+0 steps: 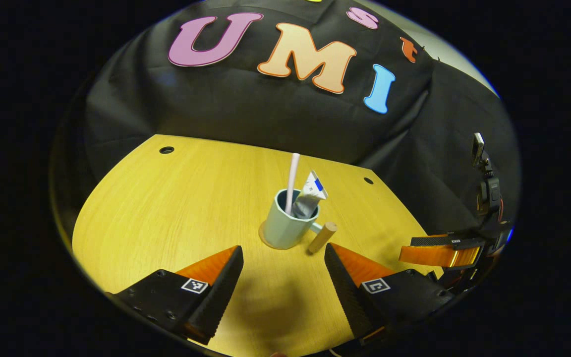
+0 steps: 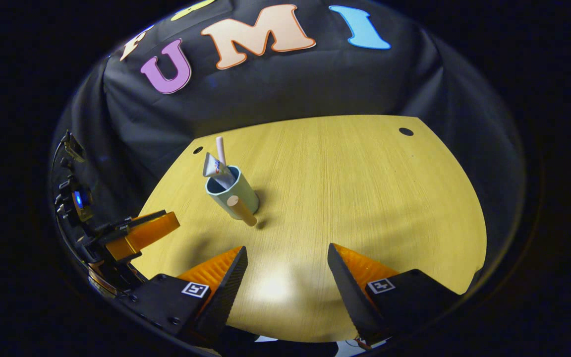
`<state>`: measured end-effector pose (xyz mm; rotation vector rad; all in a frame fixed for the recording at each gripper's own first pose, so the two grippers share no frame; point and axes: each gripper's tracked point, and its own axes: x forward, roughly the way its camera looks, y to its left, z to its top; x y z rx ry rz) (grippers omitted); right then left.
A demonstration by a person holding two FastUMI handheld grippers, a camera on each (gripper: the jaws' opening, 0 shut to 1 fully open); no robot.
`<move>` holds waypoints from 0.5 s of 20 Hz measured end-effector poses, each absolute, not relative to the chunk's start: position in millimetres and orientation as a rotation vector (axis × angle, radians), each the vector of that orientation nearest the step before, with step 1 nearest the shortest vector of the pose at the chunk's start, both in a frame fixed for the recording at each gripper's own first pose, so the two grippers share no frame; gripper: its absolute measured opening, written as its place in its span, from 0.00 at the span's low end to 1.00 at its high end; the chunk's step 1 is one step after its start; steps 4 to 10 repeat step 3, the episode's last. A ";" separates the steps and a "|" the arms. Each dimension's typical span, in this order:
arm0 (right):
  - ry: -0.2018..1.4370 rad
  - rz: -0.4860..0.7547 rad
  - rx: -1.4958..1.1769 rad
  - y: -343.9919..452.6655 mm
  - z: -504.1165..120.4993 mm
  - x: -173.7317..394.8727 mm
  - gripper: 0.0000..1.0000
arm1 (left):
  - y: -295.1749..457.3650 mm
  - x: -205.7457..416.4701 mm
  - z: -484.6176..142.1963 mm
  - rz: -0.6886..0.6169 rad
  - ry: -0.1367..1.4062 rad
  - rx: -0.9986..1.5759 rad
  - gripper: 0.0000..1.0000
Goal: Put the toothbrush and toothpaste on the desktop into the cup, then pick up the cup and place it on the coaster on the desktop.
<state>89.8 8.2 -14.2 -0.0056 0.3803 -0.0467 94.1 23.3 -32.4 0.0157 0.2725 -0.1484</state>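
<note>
The counter is a wooden top with a yellow tone, and a few small dark holes sit near its far edge. Behind it hangs the black cloth wall.

The left claw is held low over the near part of the counter, with its two fingers spread wide and nothing between them. In the right gripper view this same claw is seen at the left side, near the counter edge. The right claw is also open, with empty space between its fingers, and it is above the near edge of the counter. In the left gripper view it appears at the far right, beside the counter edge.

The cup is pale green with a wooden handle that points toward the claws. It stands upright in front of the left claw, apart from its fingertips. A round, light rim shows under its base, and it looks like the coaster, but I cannot tell this for sure.

Inside the cup are two things. The toothpaste leans toward the right side, with its flat end up. The toothbrush is a thin pale stick and stands almost straight, just beside the toothpaste.
</note>
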 end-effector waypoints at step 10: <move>0.366 -0.057 0.007 -1.5 -11.3 82.3 1.00 | 14.7 92.4 -31.0 -0.159 0.274 0.027 0.96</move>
